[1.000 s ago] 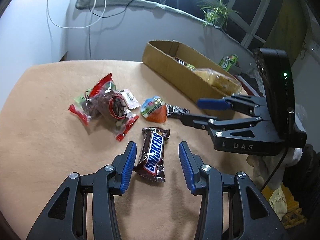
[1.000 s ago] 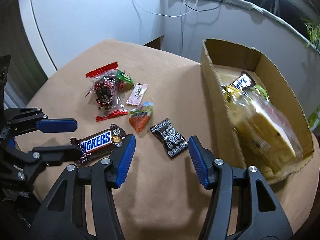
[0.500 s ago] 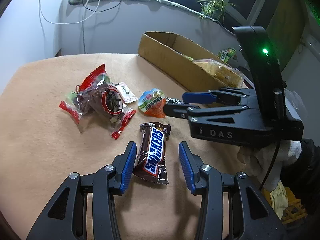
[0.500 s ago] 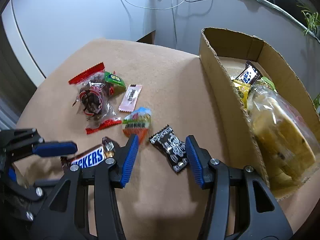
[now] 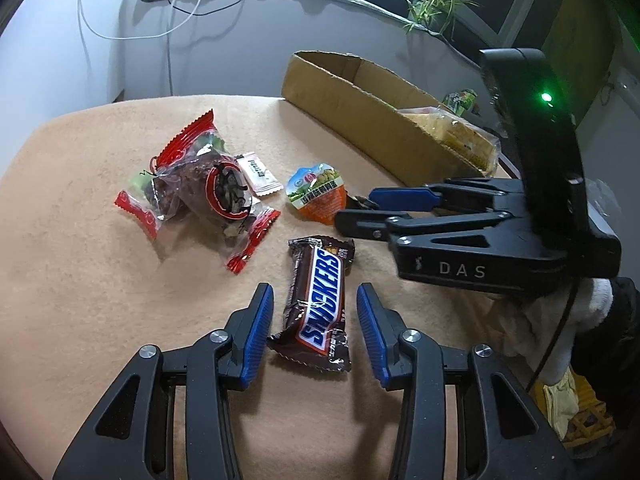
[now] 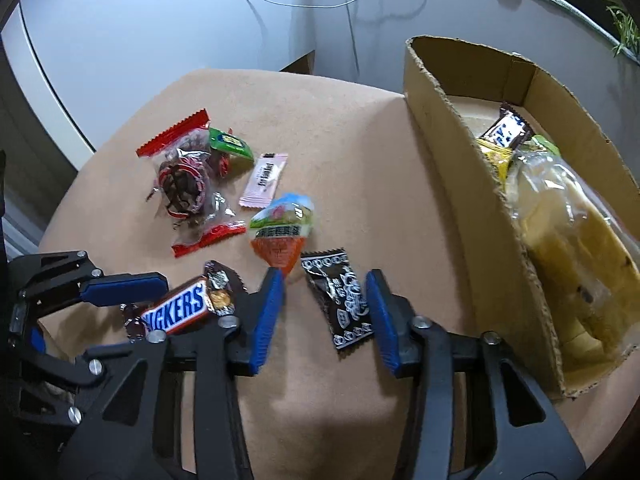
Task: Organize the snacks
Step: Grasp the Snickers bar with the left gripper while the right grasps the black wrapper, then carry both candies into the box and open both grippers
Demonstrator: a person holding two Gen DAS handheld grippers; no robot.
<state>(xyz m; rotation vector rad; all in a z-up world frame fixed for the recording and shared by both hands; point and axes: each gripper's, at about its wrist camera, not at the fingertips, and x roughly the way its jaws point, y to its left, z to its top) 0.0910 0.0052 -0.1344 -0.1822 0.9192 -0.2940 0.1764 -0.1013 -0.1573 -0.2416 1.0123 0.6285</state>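
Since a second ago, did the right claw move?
Yes. The right claw moved forward and now straddles the black candy packet, nearer the orange jelly cup.

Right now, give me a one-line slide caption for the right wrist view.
Right gripper open astride a black patterned snack packet, cardboard box alongside.

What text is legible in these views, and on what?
"SNICKERS": on the brown bar between the left gripper jaws.
"DAS": on the right gripper body, seen from the left wrist.
Unreadable: print on the orange-green pack, pink sachet, black packet.
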